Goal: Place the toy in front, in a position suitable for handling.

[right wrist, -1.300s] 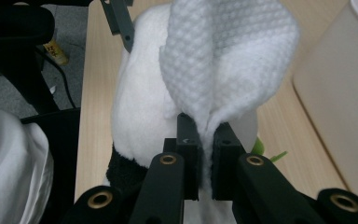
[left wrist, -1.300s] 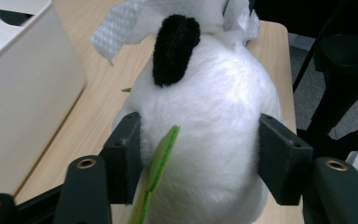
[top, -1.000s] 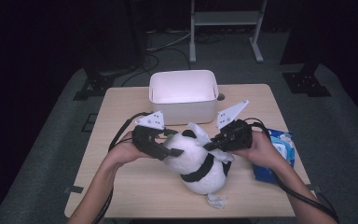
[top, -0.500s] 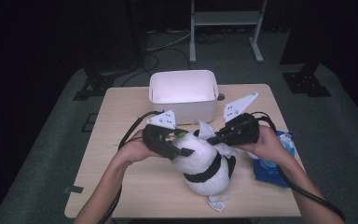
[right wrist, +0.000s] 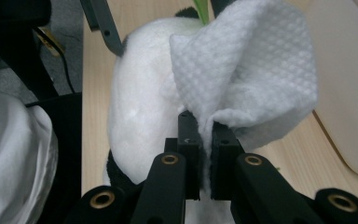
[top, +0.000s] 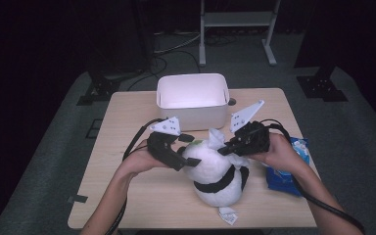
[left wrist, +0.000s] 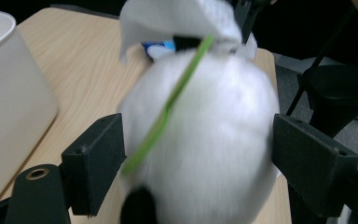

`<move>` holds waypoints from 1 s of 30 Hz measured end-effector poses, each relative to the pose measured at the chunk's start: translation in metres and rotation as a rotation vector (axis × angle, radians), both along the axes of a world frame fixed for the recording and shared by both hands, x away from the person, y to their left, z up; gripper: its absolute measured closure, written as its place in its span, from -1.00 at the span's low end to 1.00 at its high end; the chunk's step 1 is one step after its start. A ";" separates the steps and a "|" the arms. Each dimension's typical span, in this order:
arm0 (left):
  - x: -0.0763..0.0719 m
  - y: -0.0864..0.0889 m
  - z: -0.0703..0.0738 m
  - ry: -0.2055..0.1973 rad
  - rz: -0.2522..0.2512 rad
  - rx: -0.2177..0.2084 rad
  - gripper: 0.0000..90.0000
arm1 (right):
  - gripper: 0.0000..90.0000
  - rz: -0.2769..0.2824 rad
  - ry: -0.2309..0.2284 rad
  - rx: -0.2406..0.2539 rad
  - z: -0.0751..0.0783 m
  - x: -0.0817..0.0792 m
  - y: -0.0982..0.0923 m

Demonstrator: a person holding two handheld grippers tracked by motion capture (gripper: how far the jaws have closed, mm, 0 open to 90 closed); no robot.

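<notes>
A pale wooden table (top: 127, 196) stood in a dark room, with grey floor around it and a white metal frame (top: 235, 24) at the back. Near the table's far edge sat a white rectangular plastic bin (top: 192, 98). In front of it, toward the person's side, a white plush panda toy with black limbs (top: 215, 176) sat upright on the wood, a thin green strip (left wrist: 168, 109) running across its round head. A blue and white packet (top: 286, 171) lay on the table just right of the toy, partly under the person's right forearm.

The left gripper (top: 182, 149) reached in from the toy's left side, and its two black jaws stood on either side of the panda's head. In the left gripper view the jaws flanked the head with a narrow gap showing at the right one (the fur there was blurred, so contact on the left jaw could not be told). They had just been opening, with the head between them, and no grip showed.

The right gripper (top: 225, 148) came in from the toy's right, its jaws pressed together on a white, dimpled paper wipe (right wrist: 251, 74). In the right gripper view the wipe rose from between the closed jaws and fanned out against the top of the panda's head, close to the bin's wall.
</notes>
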State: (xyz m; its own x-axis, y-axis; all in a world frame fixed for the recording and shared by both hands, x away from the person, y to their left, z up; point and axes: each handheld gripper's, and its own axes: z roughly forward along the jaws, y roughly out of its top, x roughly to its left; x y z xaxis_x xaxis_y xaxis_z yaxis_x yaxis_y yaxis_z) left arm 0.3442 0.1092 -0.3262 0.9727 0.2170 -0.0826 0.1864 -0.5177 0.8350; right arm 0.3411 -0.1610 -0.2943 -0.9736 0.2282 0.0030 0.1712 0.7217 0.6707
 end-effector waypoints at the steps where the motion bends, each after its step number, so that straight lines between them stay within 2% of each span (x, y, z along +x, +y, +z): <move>1: 0.001 0.001 -0.004 0.007 0.007 0.004 -0.70 | 0.89 -0.002 0.003 0.002 0.000 0.000 -0.001; 2: 0.002 0.002 -0.007 0.014 0.010 0.003 -0.76 | 0.89 -0.006 0.004 0.000 0.000 -0.001 -0.004; 6: 0.007 0.002 -0.021 0.082 -0.018 -0.018 -0.79 | 0.89 -0.019 0.011 0.005 -0.002 -0.003 -0.012; 7: 0.008 0.001 -0.024 0.103 -0.040 -0.028 -0.76 | 0.89 -0.022 0.012 0.005 -0.002 -0.003 -0.013; 8: 0.007 0.000 -0.026 0.105 -0.055 -0.039 -0.59 | 0.89 -0.024 0.008 0.003 -0.002 -0.003 -0.014; 10: 0.008 0.001 -0.025 0.096 -0.054 -0.053 -0.45 | 0.88 -0.023 0.005 -0.004 0.000 -0.003 -0.016; 13: 0.007 0.003 -0.016 0.073 -0.048 -0.066 -0.27 | 0.88 -0.027 -0.010 0.023 0.010 -0.003 -0.019; 15: 0.007 0.004 -0.010 0.052 -0.047 -0.050 -0.23 | 0.88 -0.019 -0.030 0.028 0.015 -0.002 -0.018; 18: 0.005 0.005 -0.003 0.023 -0.046 -0.025 -0.19 | 0.88 -0.006 -0.052 0.016 0.023 -0.003 -0.011; 20: 0.002 0.004 0.002 0.002 -0.045 -0.004 -0.18 | 0.88 0.013 -0.052 0.035 0.027 -0.004 -0.006; 22: 0.001 0.003 0.004 -0.009 -0.046 0.018 -0.17 | 0.88 0.031 -0.062 0.012 0.030 -0.004 0.005; 24: 0.000 0.003 0.006 -0.017 -0.052 0.035 -0.17 | 0.88 0.043 -0.062 0.011 0.032 -0.004 0.012; 30: 0.000 0.001 0.005 -0.016 -0.057 0.035 -0.17 | 0.88 0.071 -0.062 0.009 0.036 0.000 0.028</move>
